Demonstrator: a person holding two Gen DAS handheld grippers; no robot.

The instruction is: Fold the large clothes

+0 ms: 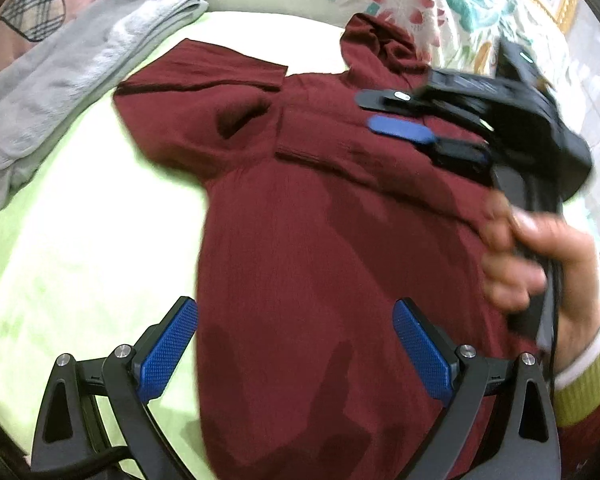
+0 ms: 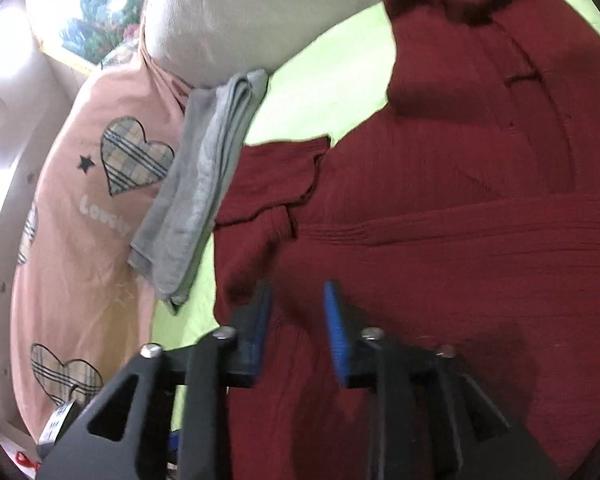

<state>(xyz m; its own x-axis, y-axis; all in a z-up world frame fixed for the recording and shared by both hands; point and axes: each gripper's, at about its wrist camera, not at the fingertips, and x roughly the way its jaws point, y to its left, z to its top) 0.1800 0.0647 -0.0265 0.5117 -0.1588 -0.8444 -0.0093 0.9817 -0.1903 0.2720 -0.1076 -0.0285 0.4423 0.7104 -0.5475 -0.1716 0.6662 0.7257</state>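
Two tools hover over a dark red knit sweater (image 1: 320,240) on a lime-green bed sheet (image 1: 80,240): left tool (image 1: 296,344) wide apart, right tool (image 2: 296,320) parted, gripping nothing.

Matt maroon crinkled cloth for the garment (image 1: 320,240). Soft, fuzzy grey knit for the folded piece (image 1: 60,80). Smooth lime sheet (image 1: 80,248) on the bed. Matt black plastic, knurled blue pads (image 1: 168,354), shiny metal pins (image 1: 467,351) on left tool (image 1: 296,344).
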